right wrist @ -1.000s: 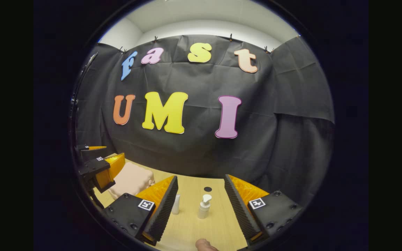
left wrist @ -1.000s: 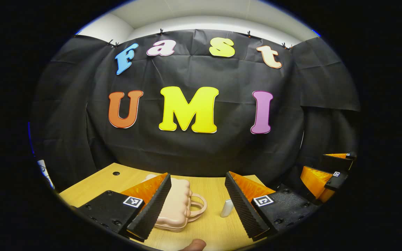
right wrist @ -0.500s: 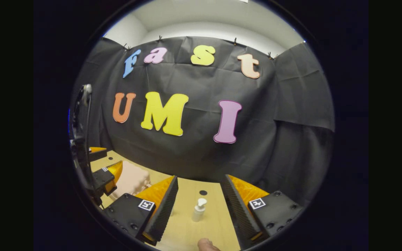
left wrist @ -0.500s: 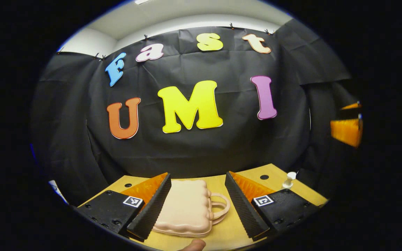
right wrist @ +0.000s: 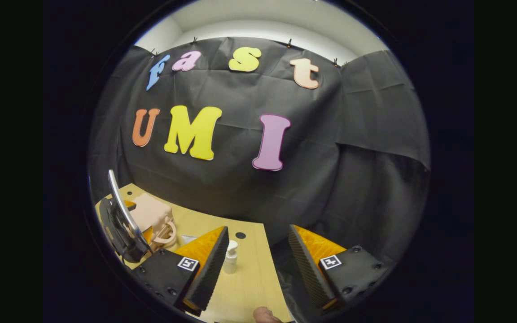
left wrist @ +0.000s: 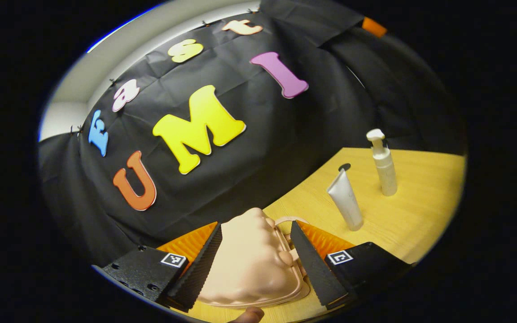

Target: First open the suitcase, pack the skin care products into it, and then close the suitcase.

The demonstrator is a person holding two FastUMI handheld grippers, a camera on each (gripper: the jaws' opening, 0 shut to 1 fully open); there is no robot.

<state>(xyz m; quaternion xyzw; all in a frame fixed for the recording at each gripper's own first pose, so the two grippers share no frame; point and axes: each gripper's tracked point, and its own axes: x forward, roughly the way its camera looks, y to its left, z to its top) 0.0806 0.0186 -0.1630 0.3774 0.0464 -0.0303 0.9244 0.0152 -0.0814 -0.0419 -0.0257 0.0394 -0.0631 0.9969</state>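
A: Left gripper view, largest item first: the light wooden table [left wrist: 415, 215] runs up to the black cloth wall. On it, near the table's front edge, lies the pale pink moulded plastic suitcase [left wrist: 249, 264], lid down, its loop handle toward the bottles.

B: Left gripper [left wrist: 254, 262] state?

A: Fingers spread wide, one on each side of the suitcase. Whether the pads touch the shell I cannot tell.

B: Skin care items?

A: Two, standing upright toward the table's back edge, apart from the suitcase. The white pump-top plastic bottle [left wrist: 383, 163] is farther out; the white squeeze tube [left wrist: 345, 200] stands cap-down just beside it, nearer the suitcase. A small dark hole in the tabletop sits behind them, close to the wall.

B: Right gripper view?

A: Right gripper [right wrist: 256, 264] is spread wide with nothing between the fingers, over the table's right edge. The pump bottle [right wrist: 230, 257] shows just past its left finger. The suitcase [right wrist: 151, 215] sits toward the table's far left corner, with the other gripper's dark body in front of it.
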